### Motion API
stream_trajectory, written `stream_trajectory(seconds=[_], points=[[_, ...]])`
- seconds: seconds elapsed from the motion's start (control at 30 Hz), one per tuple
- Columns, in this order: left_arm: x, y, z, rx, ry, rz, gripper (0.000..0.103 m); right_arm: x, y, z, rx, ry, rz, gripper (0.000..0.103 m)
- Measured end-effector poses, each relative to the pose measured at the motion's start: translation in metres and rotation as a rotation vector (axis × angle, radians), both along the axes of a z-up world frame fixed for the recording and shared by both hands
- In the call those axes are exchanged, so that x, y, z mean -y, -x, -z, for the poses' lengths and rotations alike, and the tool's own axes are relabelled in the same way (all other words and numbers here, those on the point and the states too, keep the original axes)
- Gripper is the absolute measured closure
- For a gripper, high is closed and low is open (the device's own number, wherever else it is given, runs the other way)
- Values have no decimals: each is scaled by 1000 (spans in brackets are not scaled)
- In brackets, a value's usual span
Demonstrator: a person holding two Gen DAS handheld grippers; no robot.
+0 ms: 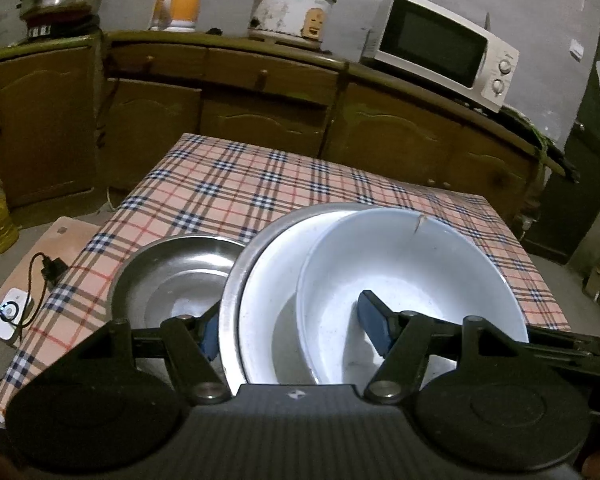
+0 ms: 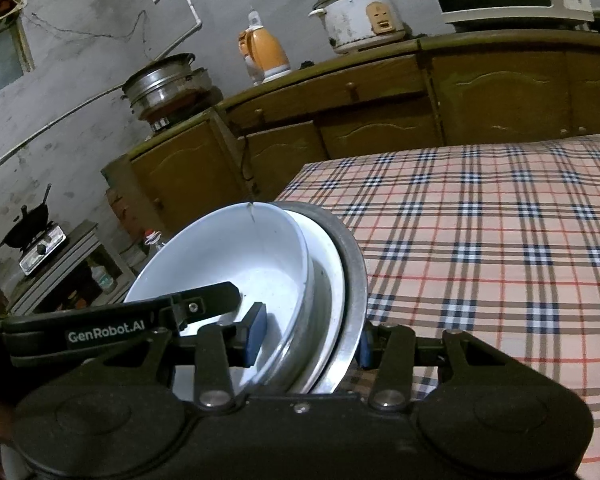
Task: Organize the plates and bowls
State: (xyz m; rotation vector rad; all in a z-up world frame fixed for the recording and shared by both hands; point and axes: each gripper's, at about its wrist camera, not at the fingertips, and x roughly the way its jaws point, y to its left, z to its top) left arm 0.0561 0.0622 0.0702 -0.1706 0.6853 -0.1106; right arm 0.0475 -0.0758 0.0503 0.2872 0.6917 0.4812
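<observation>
Both grippers, left (image 1: 288, 330) and right (image 2: 308, 340), are clamped across the rims of one nested stack (image 1: 284, 280), jaws half-spread, near the table's (image 1: 240, 184) left edge. With the white bowl (image 1: 412, 276) tilted inside, sliding out is risked; the steel bowl (image 1: 172, 276) alongside may be struck.

Dim, grainy fisheye views, edges bent, corners dark.

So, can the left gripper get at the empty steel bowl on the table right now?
Probably not yet. The left gripper has its jaws astride the rim of the stack of dishes, seemingly holding it. The steel bowl sits uncovered just beside, so it looks reachable once the stack is down.
</observation>
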Motion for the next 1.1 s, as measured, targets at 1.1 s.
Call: stream_trajectory(seconds=[1.1], points=[[-50,-16,22,-61,8,-73,35,-57,-38,29,-56,7,-79,48]])
